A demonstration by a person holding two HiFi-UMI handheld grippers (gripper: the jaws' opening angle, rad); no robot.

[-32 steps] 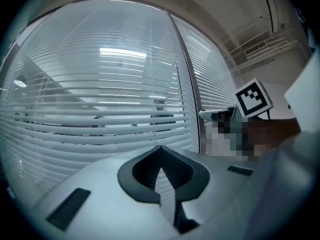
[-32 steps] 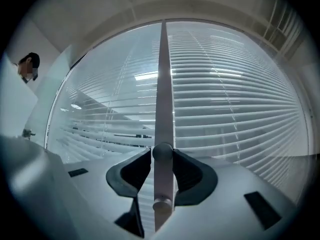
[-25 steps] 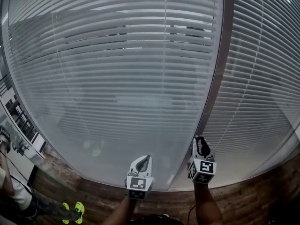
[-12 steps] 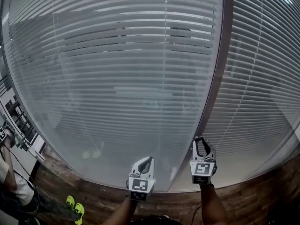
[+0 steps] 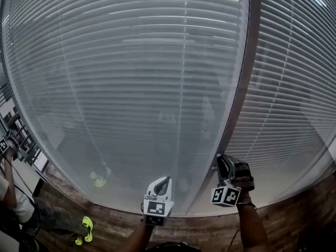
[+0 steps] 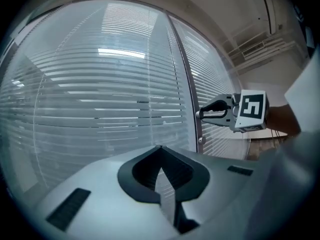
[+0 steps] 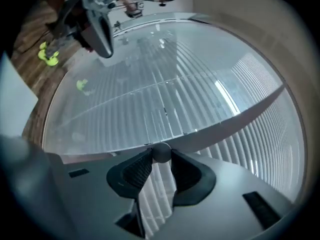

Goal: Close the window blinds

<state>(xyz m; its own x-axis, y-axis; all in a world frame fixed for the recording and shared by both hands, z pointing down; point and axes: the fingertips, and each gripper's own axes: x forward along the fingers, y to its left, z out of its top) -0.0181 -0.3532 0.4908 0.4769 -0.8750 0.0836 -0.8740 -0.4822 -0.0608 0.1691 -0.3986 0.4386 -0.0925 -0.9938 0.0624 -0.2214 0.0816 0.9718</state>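
Glazed wall fills the head view. Window blinds point(image 5: 131, 88) hang behind the glass, slats horizontal, little showing between them. Dark mullion point(image 5: 240, 96) splits two panes; wood-plank floor point(image 5: 115, 222) below. Right gripper point(image 5: 226, 160) is at the mullion, jaws pinching a small round knob point(image 7: 161, 152). Left gripper point(image 5: 164, 181) is just beside it, jaws pressed together, nothing between. Knob hidden in the head view. Person point(image 5: 16, 209) at left edge, cut off. Reflections haze the glass.
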